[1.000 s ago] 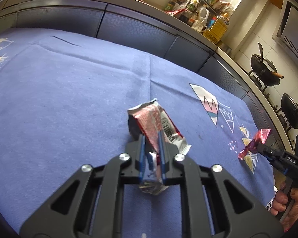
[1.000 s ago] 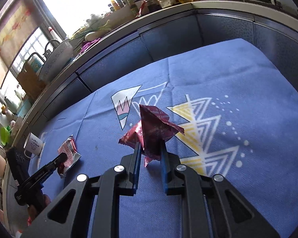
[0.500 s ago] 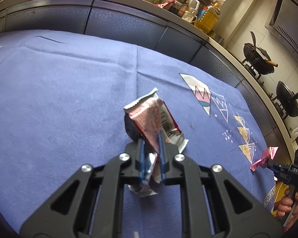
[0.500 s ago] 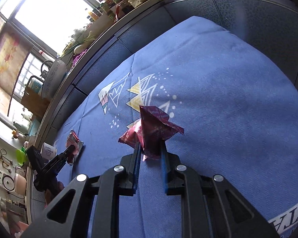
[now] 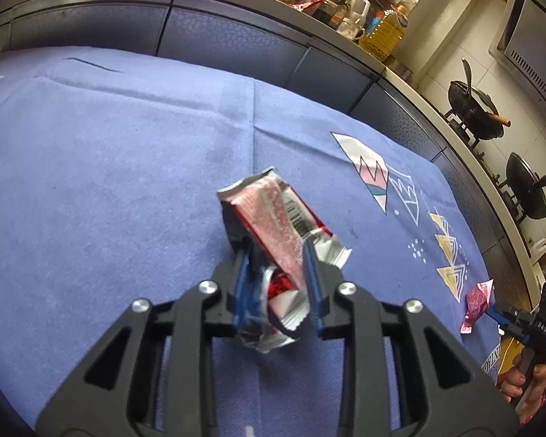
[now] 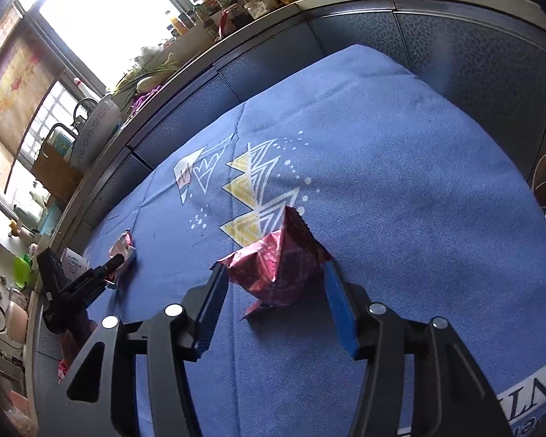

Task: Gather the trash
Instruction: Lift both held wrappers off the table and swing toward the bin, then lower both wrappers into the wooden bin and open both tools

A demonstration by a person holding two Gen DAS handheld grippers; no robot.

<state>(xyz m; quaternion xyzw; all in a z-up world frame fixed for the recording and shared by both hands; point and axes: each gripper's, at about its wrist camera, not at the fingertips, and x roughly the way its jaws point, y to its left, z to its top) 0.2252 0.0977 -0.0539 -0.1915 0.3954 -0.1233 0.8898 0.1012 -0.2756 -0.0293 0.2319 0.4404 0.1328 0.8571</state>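
Right gripper [image 6: 273, 291]: jaws just opened, pink wrapper [image 6: 278, 271] loose between them, long axis cross-jaw. Left gripper [image 5: 276, 284]: jaws easing apart, silver-red wrapper [image 5: 273, 225] upright between, grip doubtful.

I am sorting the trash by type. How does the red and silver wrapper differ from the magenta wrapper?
The red and silver wrapper carries a barcode and shows silver foil; the magenta wrapper is one shiny pink colour. The first stands between the left gripper's narrow jaws; the second lies between the right gripper's wide jaws, which have just been opening. Both are crumpled.
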